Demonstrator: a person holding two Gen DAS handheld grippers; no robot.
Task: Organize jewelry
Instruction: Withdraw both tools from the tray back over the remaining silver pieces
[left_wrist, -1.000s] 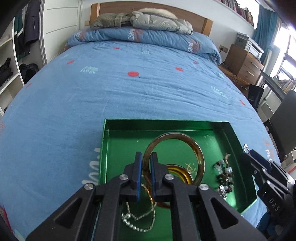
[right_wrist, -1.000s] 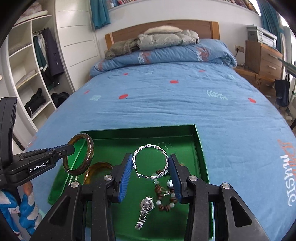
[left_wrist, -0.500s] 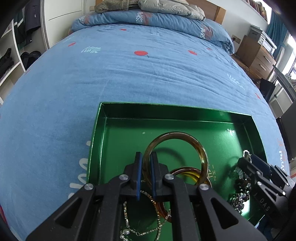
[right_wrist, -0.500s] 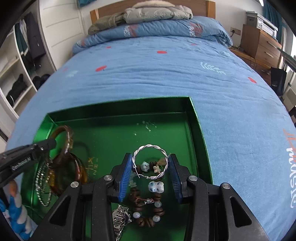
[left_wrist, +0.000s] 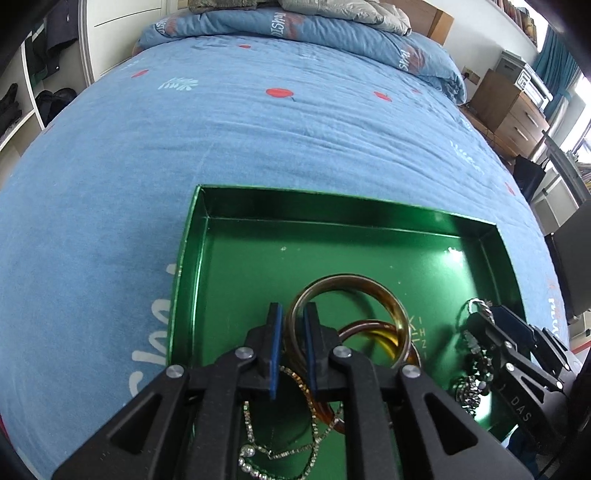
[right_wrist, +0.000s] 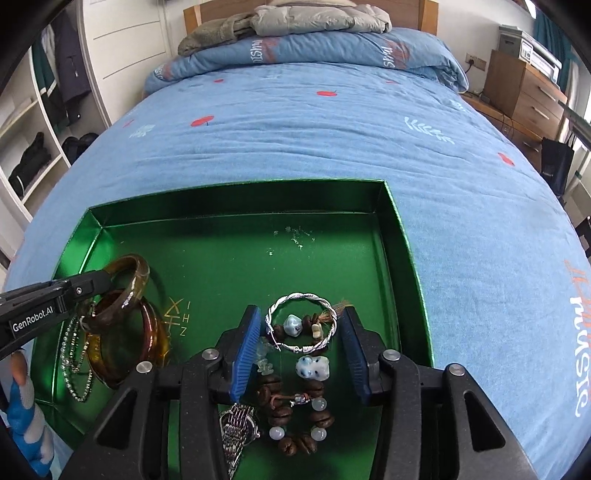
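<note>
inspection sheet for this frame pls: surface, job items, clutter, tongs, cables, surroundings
Surface: green tray on a blue bed cover.
Job's things: amber bangle held on edge over two more bangles; chains at the tray's left; twisted silver bracelet, bead bracelet and watch at its right.
Clutter: blue-and-white toy beside the tray.
Tongs: left tongs shut on the amber bangle's rim; right tongs open, pads flanking the silver bracelet, contact unclear.
Cables: one plugged into the wall socket.
Surroundings: folded quilt, jackets on it, headboard, dresser, open wardrobe.
</note>
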